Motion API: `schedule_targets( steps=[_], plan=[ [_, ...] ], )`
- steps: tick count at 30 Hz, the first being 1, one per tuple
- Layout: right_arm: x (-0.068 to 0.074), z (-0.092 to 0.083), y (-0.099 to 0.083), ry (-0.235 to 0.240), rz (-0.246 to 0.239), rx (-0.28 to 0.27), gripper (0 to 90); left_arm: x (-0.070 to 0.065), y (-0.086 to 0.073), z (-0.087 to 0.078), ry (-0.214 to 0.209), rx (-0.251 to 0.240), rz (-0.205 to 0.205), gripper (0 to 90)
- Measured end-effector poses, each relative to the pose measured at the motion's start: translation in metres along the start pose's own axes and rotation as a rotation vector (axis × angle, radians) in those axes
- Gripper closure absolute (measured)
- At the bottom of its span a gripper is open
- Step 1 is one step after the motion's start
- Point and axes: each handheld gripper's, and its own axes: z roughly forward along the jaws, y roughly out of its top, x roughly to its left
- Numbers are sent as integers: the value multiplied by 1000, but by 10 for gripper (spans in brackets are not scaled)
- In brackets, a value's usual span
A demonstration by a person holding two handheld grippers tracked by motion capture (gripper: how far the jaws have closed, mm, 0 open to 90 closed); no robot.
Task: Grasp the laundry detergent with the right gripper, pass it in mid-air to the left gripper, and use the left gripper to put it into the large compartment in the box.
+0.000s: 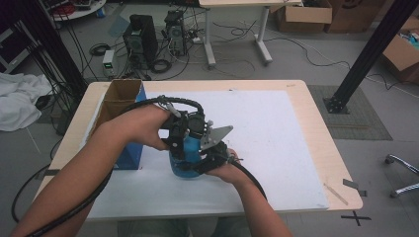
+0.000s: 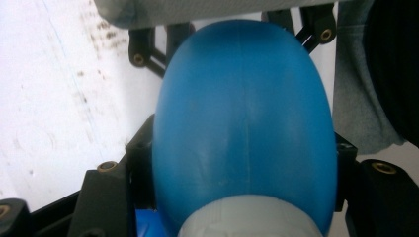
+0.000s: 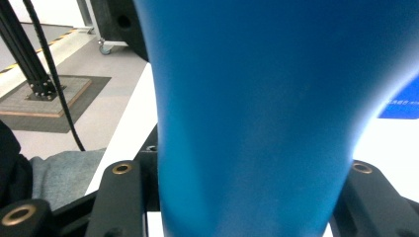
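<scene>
Blue bottle clamped by both hand-held grippers; left gripper view alone shows its grey cap.

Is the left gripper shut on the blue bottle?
Shut on it: the left gripper's black jaws press both sides of the blue bottle.

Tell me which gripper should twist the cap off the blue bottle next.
Left, probably. The left gripper is clamped at the blue bottle near its grey cap, while the right gripper is shut on the body and can steady it.
</scene>
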Motion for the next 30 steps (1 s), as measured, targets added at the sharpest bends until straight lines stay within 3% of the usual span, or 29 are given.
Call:
schedule_targets(
  steps=[8,12,16,20,30],
  plan=[
    [0,-2,0,-7,-8,-2,439,0,0,-3,7,-12,-8,387],
    [0,-6,0,-9,0,-28,431,3,-3,-7,-2,-38,-21,388],
    [0,-9,1,-38,8,-24,418,4,-3,-10,3,-36,-39,388],
    [1,-10,0,-43,18,-4,371,6,-3,-15,3,-41,-47,388],
    [3,-22,4,-49,36,-22,270,7,-6,-15,-13,-22,-55,388]
  ],
)
